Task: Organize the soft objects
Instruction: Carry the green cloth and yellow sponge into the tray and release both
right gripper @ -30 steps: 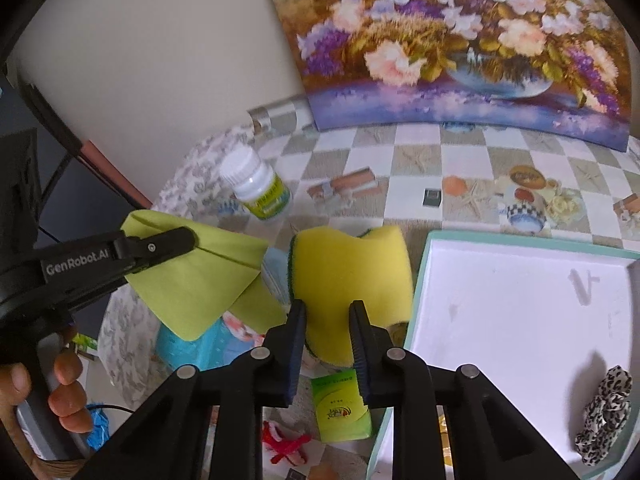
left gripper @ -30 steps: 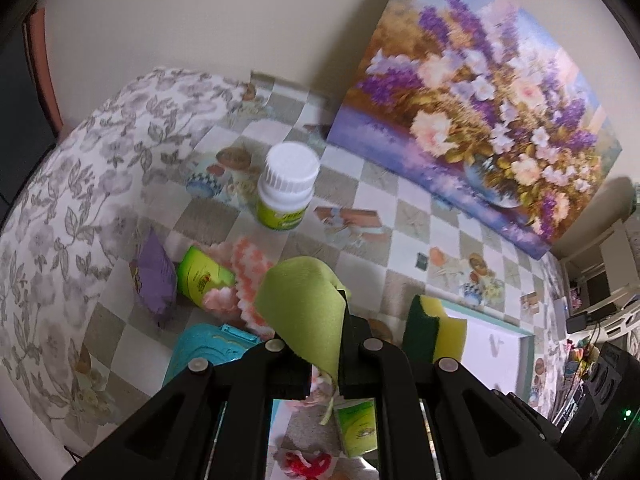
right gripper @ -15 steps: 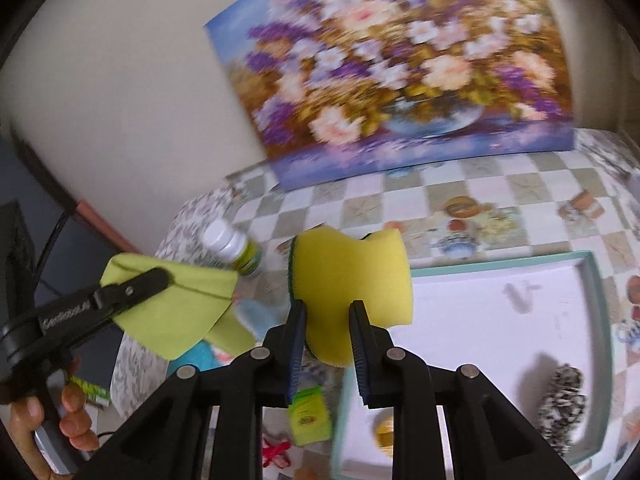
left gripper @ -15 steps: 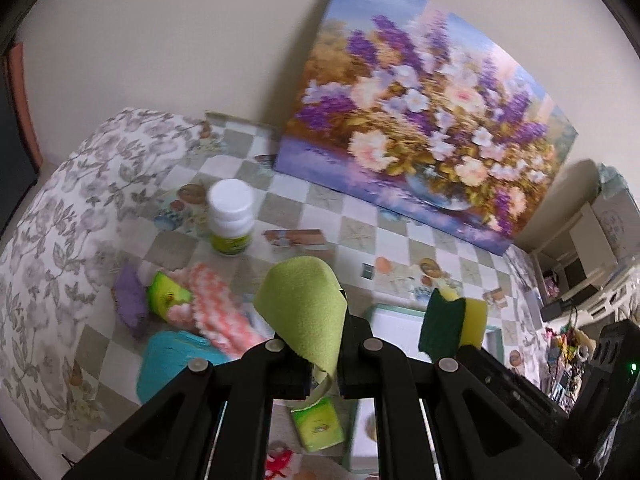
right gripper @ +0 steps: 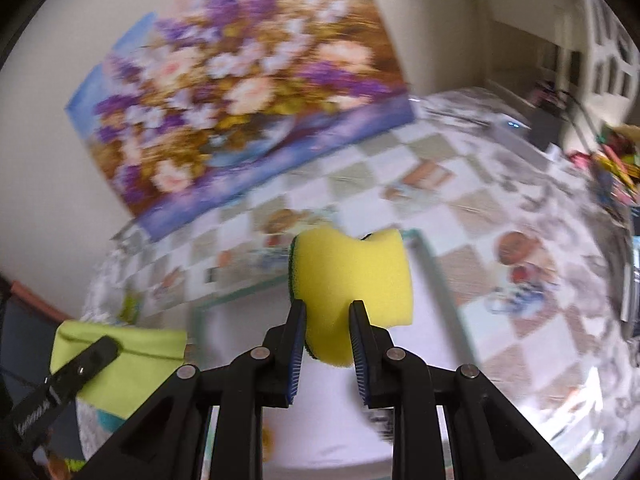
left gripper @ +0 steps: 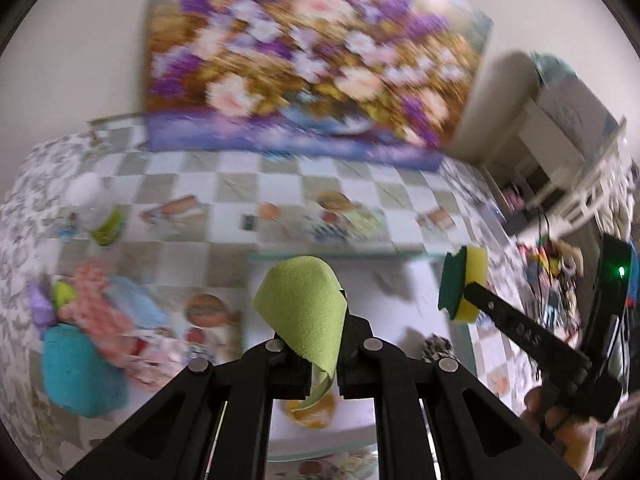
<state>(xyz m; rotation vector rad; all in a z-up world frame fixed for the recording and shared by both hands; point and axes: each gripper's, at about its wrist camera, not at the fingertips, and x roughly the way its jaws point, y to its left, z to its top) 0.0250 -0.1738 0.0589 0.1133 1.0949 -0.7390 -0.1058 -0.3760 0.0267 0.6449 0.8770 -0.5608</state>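
Checkered table (left gripper: pixel 192 264) with a flower painting (left gripper: pixel 312 64) leaning on the wall at 12 o'clock; both views motion-blurred. Left gripper (left gripper: pixel 324 364): jaws clenched on a green cloth (left gripper: pixel 304 304), held above the near edge of a white tray (left gripper: pixel 400 304). Right gripper (right gripper: pixel 326 344): jaws clamped on a yellow sponge (right gripper: pixel 352 280), over the tray's far-right corner at 2 o'clock in the left view. Pile of soft items (left gripper: pixel 92 320) lies at 9 o'clock, beside the tray.

text: none legible | right tongs (left gripper: pixel 466 292) arm: embossed letters blurred | scene: motion-blurred
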